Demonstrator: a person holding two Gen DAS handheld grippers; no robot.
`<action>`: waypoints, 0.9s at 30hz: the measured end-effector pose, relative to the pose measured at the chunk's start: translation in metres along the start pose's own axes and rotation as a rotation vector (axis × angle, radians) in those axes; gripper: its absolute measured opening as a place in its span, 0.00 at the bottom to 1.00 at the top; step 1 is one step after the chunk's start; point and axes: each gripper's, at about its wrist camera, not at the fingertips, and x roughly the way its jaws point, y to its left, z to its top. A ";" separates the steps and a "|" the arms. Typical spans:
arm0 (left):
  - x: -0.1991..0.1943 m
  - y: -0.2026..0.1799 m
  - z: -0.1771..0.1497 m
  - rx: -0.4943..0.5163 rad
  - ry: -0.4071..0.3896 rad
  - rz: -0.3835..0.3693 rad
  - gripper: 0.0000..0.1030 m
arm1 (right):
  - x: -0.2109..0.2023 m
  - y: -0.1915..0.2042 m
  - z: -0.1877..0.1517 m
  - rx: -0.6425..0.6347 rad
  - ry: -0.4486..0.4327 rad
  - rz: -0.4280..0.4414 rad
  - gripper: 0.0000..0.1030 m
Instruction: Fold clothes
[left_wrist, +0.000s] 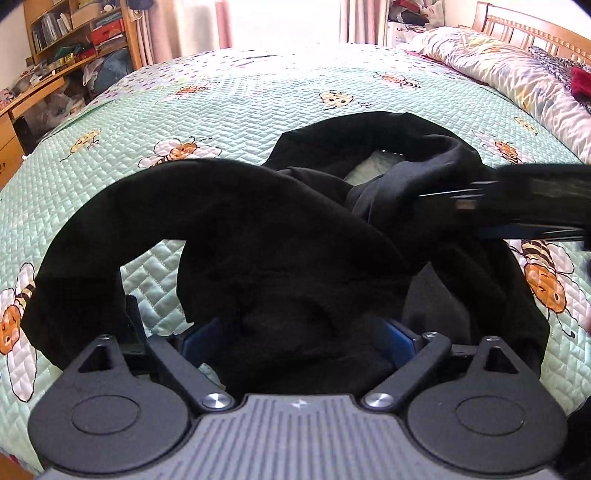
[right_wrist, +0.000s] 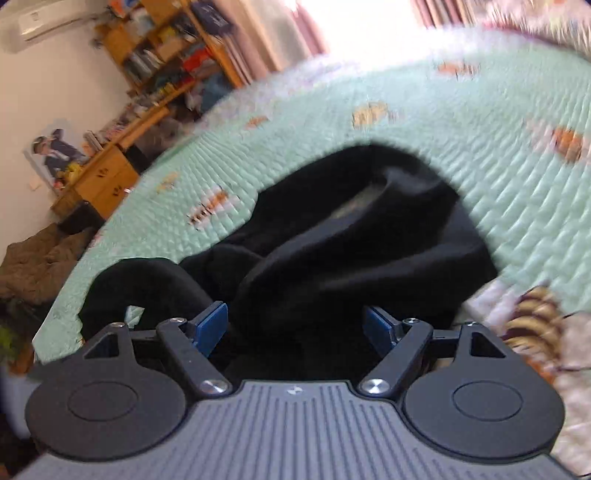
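Black garment lies crumpled mid-bed on the green quilt, cloth bunched between the spread fingers of both the left gripper and right gripper; pinch one layer only, then draw it flat.

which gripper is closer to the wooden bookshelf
Left. The left gripper sits at the near edge of the black garment, on the side toward the bookshelf. The right gripper reaches in from the side away from it.
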 end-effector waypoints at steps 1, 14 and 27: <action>0.002 0.002 -0.001 -0.005 0.002 0.000 0.98 | 0.010 0.001 0.002 0.020 0.017 -0.021 0.78; 0.010 0.002 -0.005 -0.031 0.025 -0.030 0.99 | 0.047 -0.004 -0.006 0.143 -0.037 -0.023 0.18; 0.000 -0.015 0.004 0.012 0.023 0.002 0.99 | -0.063 0.014 -0.002 -0.048 -0.449 -0.003 0.04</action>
